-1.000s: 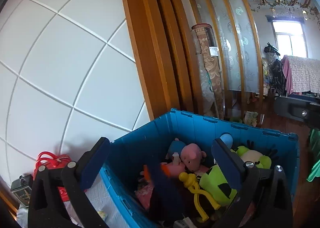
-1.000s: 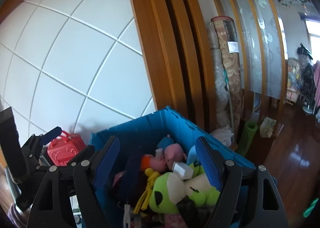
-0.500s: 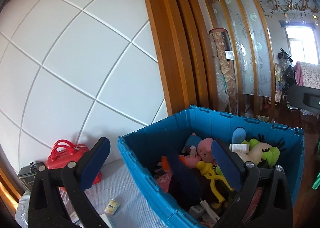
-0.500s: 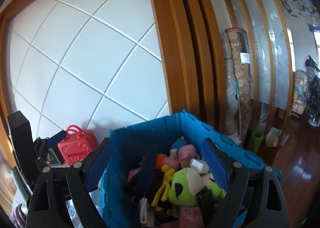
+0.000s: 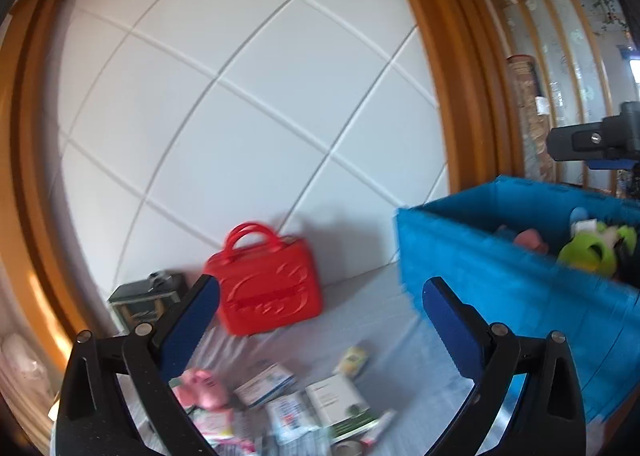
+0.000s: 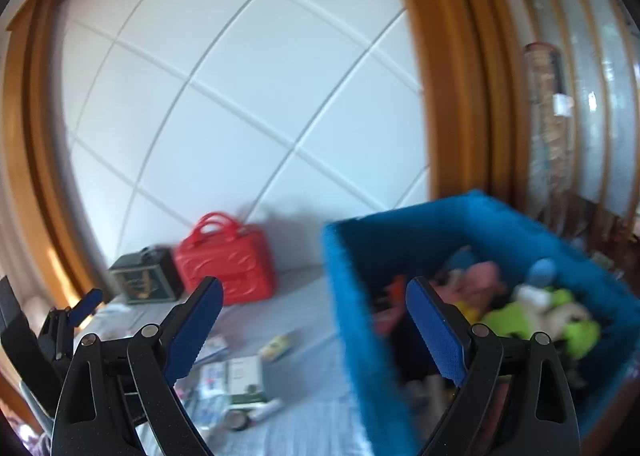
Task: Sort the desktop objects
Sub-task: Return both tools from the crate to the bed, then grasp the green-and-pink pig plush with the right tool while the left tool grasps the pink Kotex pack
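wall: white panelled wall [image 5: 240,115] fills the upper left and centre of both views, wood frame [image 5: 448,67] down its right edge.
table: grey cloth surface [image 6: 304,308] across the lower middle, both views motion-blurred.
bin: blue bin [image 6: 460,223] at right, standing on the cloth; in your left view [image 5: 500,256] it takes the right-centre edge. Soft toys inside: a green one [image 6: 536,320], a pink one [image 6: 476,276].
bag: red bag [image 5: 268,280] upright against the wall, left of centre, well apart from the bin.
dark box: dark box [image 6: 146,276] just left of the red bag, touching or nearly touching it; can't tell which.
clutter: small cartons [image 5: 332,400] scattered loose on the cloth at bottom centre, with a pink toy [image 5: 204,390] at their left and a small yellow-green pack [image 5: 352,356] a bit nearer the bin. Labels too blurred to read.
your left gripper: left gripper [image 5: 320,320] jaws wide, nothing between the pads, above the cartons. Also seen at the lower left edge of the right view [image 6: 76,312].
your right gripper: right gripper [image 6: 316,324] jaws wide and opening, empty, straddling the bin's near left wall.
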{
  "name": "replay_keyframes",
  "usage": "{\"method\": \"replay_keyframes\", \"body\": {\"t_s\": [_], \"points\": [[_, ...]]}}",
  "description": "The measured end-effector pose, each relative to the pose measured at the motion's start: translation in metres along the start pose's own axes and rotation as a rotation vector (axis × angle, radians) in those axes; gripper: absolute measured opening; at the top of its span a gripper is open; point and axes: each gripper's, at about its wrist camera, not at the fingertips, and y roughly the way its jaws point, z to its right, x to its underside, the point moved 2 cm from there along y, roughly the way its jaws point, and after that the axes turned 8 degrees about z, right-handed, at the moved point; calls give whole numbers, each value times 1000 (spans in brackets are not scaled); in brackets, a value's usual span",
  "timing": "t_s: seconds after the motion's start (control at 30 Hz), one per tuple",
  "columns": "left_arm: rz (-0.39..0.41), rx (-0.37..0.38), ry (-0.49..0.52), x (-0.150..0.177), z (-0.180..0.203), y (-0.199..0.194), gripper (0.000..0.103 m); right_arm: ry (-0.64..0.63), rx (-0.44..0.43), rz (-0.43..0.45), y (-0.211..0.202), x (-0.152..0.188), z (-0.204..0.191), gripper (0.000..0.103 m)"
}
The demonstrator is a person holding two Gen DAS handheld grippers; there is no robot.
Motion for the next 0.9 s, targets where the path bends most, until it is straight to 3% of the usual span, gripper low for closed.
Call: {"method": "replay_keyframes", "body": {"t_s": [0.07, 0.23, 0.5, 0.7, 0.9], "points": [[-26, -36, 8, 22, -35, -7, 103, -19, -45, -34, 22, 16, -37, 94], [-118, -118, 21, 84, -120, -18, 103, -136, -251, -124, 82, 67, -141, 94], [-250, -292, -33, 140, -209, -12, 103, -396, -593, -308, 183, 147, -288, 94], [-274, -383, -66, 163, -242, 8, 103, -545, -754, -447, 254, 195, -354, 94], [-376, -412, -115, 201, -259, 42, 103, -654, -888, -574, 317, 247, -386, 94]]}}
